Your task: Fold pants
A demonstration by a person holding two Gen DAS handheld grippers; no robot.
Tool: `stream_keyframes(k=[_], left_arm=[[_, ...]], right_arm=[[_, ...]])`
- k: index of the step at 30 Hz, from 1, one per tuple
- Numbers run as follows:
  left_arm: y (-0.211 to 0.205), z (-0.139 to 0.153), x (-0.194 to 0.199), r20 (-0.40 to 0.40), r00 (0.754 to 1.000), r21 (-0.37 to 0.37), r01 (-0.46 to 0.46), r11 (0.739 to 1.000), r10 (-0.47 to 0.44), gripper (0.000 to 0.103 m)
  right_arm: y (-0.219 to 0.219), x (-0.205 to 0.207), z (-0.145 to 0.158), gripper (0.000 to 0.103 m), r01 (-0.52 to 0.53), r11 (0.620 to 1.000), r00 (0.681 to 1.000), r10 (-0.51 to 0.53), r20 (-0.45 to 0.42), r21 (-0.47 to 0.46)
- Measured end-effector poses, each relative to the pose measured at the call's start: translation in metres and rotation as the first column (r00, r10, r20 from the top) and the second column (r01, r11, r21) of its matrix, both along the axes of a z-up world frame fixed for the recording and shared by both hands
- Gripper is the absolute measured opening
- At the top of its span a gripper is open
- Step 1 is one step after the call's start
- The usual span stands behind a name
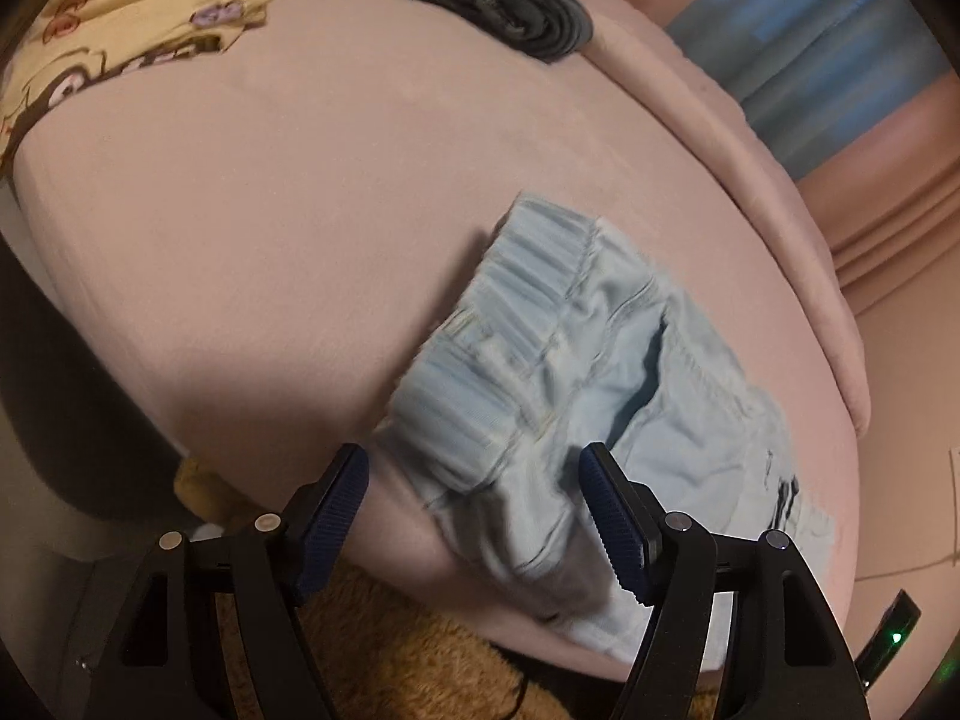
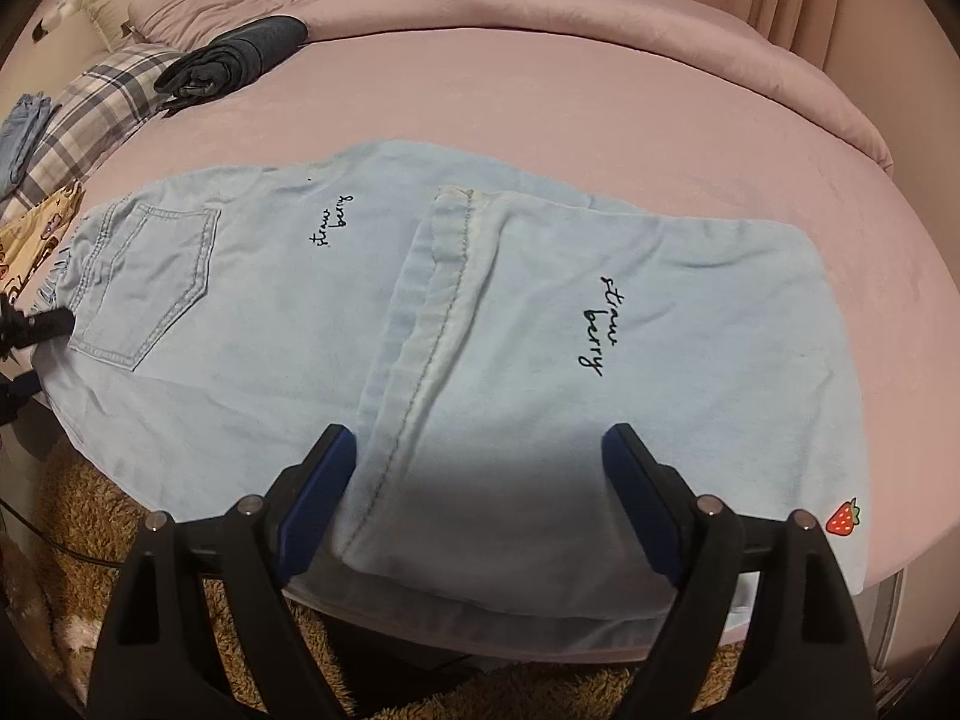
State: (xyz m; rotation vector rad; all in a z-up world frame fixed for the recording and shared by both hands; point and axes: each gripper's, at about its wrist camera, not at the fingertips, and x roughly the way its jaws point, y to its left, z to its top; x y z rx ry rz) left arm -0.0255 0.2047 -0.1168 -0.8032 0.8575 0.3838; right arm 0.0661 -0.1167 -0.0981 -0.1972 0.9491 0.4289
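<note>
I have the light blue denim pants (image 2: 456, 324) lying flat along the near edge of the pink bed (image 2: 600, 90), already doubled once: a hemmed leg end lies back across the middle, so the "straw berry" lettering (image 2: 600, 324) shows twice. I judge one fold is done and the next one is being set up.

My right gripper (image 2: 480, 498) hovers over the near edge of the folded leg, jaws spread wide with cloth under the gap but nothing pinched. My left gripper (image 1: 474, 516) stands moderately open above the elastic waistband (image 1: 510, 324), also empty.

The next move calls for both grippers to come down on matching layers at the near edge, close on all thicknesses, and carry them over evenly.

The right view gives me the whole garment, its back pocket (image 2: 150, 282), the strawberry patch (image 2: 843, 517) and the left gripper's tips at the waist end. The left view shows only the gathered waistband, blurred, plus the cartoon-print fabric (image 1: 120, 30). Both show the dark folded garment (image 2: 240, 57) toward the far side.
</note>
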Motion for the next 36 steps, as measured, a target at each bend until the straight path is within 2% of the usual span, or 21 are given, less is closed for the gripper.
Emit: stream_keyframes(k=[2,6,9,10,12,14,16,18,21,26,27,31,36], left_arm=[[-0.003,0.000,0.005,0.002,1.000,-0.001,0.003,1.000,-0.003,0.072],[-0.015,-0.002,0.012,-0.029,1.000,0.094,-0.006,0.996,0.009,0.069],[-0.019,0.000,0.011,-0.027,0.999,0.099,-0.018,0.995,0.021,0.048],[-0.019,0.001,0.011,-0.017,1.000,0.079,-0.007,0.997,0.008,0.036],[-0.023,0.008,0.011,-0.010,1.000,0.080,0.006,0.997,-0.005,0.033],[-0.033,0.023,0.011,0.003,1.000,0.140,0.013,0.990,-0.014,0.032],[-0.044,0.044,0.006,0.052,0.998,0.178,0.021,0.984,-0.031,0.031],[-0.051,0.063,0.005,0.108,0.992,0.183,0.043,0.982,-0.064,0.031],[-0.074,0.097,0.009,0.188,0.970,0.222,0.109,0.969,-0.152,0.030],[-0.131,0.137,0.031,0.253,0.909,0.301,0.252,0.920,-0.332,0.030],[-0.146,0.142,0.039,0.255,0.889,0.311,0.297,0.903,-0.380,0.030],[-0.195,0.144,0.063,0.220,0.838,0.365,0.404,0.839,-0.500,0.030],[-0.241,0.129,0.097,0.143,0.778,0.365,0.534,0.763,-0.612,0.030]], right_arm=[[-0.001,0.001,0.000,0.086,0.003,1.000,1.000,-0.003,-0.005,0.009],[0.001,0.000,-0.001,0.089,0.007,1.000,1.000,-0.007,0.002,0.001],[0.002,-0.001,-0.002,0.090,0.008,1.000,1.000,-0.007,0.009,-0.004],[0.004,0.000,-0.002,0.090,0.008,1.000,1.000,-0.008,0.010,-0.004],[0.004,0.001,-0.001,0.090,0.007,1.000,1.000,-0.007,0.007,0.000],[0.000,0.001,0.000,0.090,0.009,1.000,1.000,-0.009,-0.004,0.022],[-0.005,0.002,0.002,0.089,0.018,0.999,1.000,-0.017,-0.017,0.050],[-0.011,0.003,0.004,0.088,0.029,0.996,0.999,-0.027,-0.029,0.082],[-0.018,0.004,0.007,0.088,0.051,0.992,0.998,-0.046,-0.046,0.114],[-0.033,0.003,0.010,0.088,0.089,0.985,0.995,-0.082,-0.050,0.150],[-0.037,0.002,0.011,0.088,0.101,0.981,0.994,-0.093,-0.054,0.164],[-0.064,0.002,0.015,0.088,0.160,0.967,0.987,-0.152,-0.056,0.200],[-0.105,0.000,0.020,0.086,0.247,0.941,0.969,-0.243,-0.044,0.234]])
